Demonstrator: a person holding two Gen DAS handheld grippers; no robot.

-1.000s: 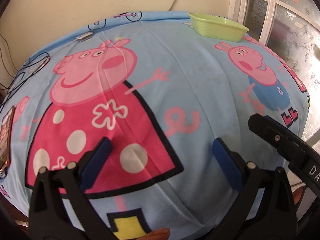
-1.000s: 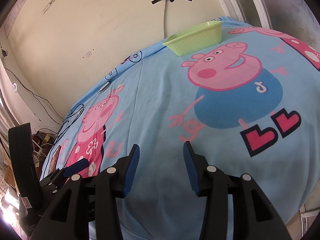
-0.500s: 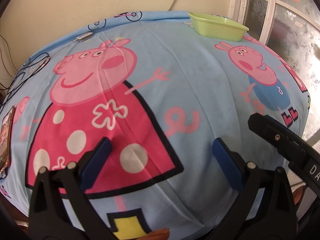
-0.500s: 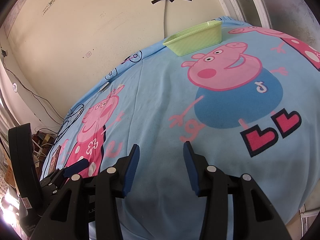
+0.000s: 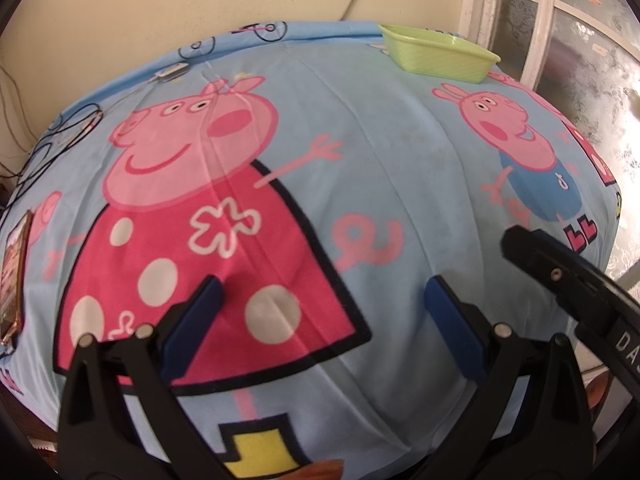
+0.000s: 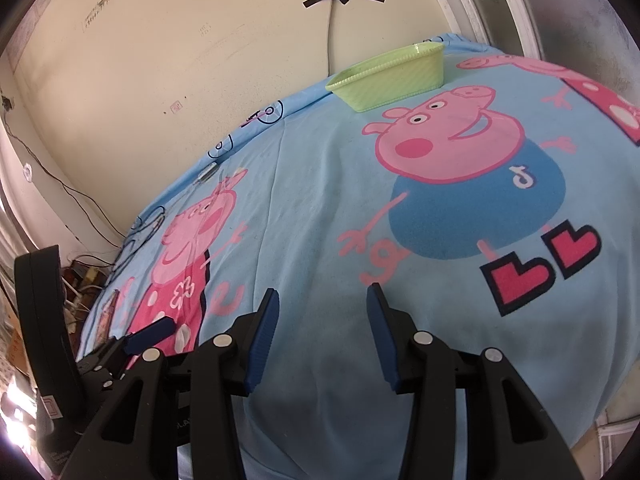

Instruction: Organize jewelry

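Note:
A light green plastic basket (image 5: 438, 57) stands at the far edge of the table, near the window; it also shows in the right wrist view (image 6: 390, 78). I cannot see inside it. A thin chain-like item with a small silver piece (image 5: 173, 72) lies at the far left by Peppa's head; what it is stays unclear. My left gripper (image 5: 322, 304) is open and empty, low over the near edge of the cloth. My right gripper (image 6: 322, 312) is open and empty over the near edge, beside the left gripper (image 6: 148, 334).
A blue Peppa Pig cloth (image 5: 384, 168) covers the table. Black cables (image 5: 60, 136) lie at the far left. A flat phone-like object (image 5: 14, 272) lies at the left edge. A wall stands behind and a window (image 5: 568, 40) at the right.

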